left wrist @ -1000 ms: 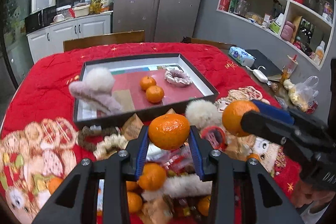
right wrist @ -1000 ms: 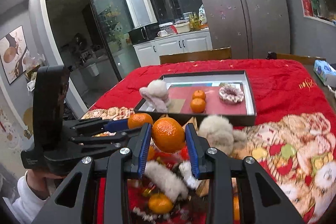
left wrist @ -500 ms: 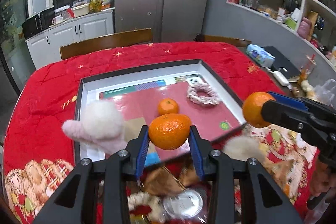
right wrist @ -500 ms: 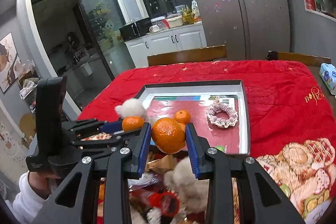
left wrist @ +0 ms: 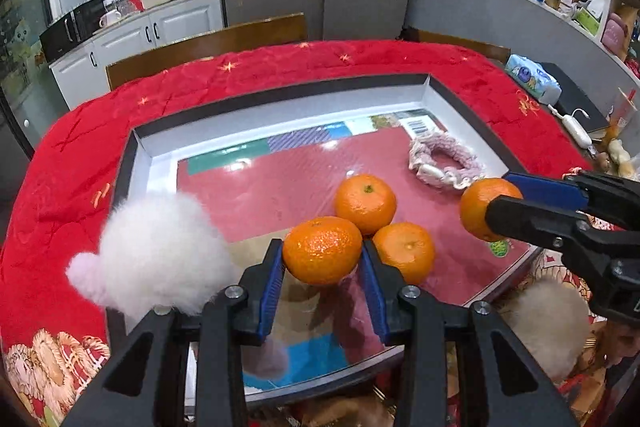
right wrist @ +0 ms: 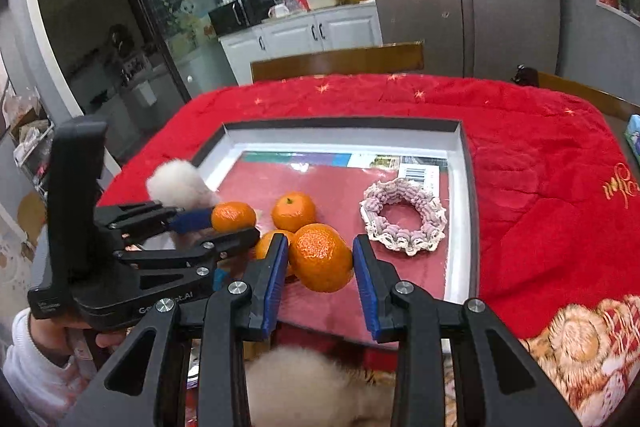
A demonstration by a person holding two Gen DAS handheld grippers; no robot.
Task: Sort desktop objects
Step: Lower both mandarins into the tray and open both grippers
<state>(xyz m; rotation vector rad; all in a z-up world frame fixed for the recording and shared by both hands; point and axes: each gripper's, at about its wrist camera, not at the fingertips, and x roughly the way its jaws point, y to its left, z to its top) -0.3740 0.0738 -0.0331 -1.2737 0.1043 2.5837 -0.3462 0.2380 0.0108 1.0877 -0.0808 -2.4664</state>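
Observation:
My left gripper (left wrist: 322, 259) is shut on a mandarin (left wrist: 322, 251), held over the near part of the black-rimmed tray (left wrist: 280, 91). My right gripper (right wrist: 320, 259) is shut on a second mandarin (right wrist: 321, 257), over the tray's near right part; that gripper also shows in the left wrist view (left wrist: 496, 207) with its mandarin (left wrist: 474, 207). Two loose mandarins (left wrist: 366, 202) (left wrist: 405, 250) lie on the tray's red floor. A pink scrunchie (right wrist: 403, 214) lies at the tray's right. A white fluffy hair clip (left wrist: 154, 255) sits at the tray's left.
A red quilted cloth (right wrist: 540, 167) covers the table. A second fluffy item (right wrist: 316, 383) and clutter lie in front of the tray's near edge. Chairs (left wrist: 208, 45) stand behind the table. A tissue pack (left wrist: 532, 78) lies at the far right.
Both grippers moved forward and down from the clutter to over the tray, each still holding its mandarin. The tray now fills both views.

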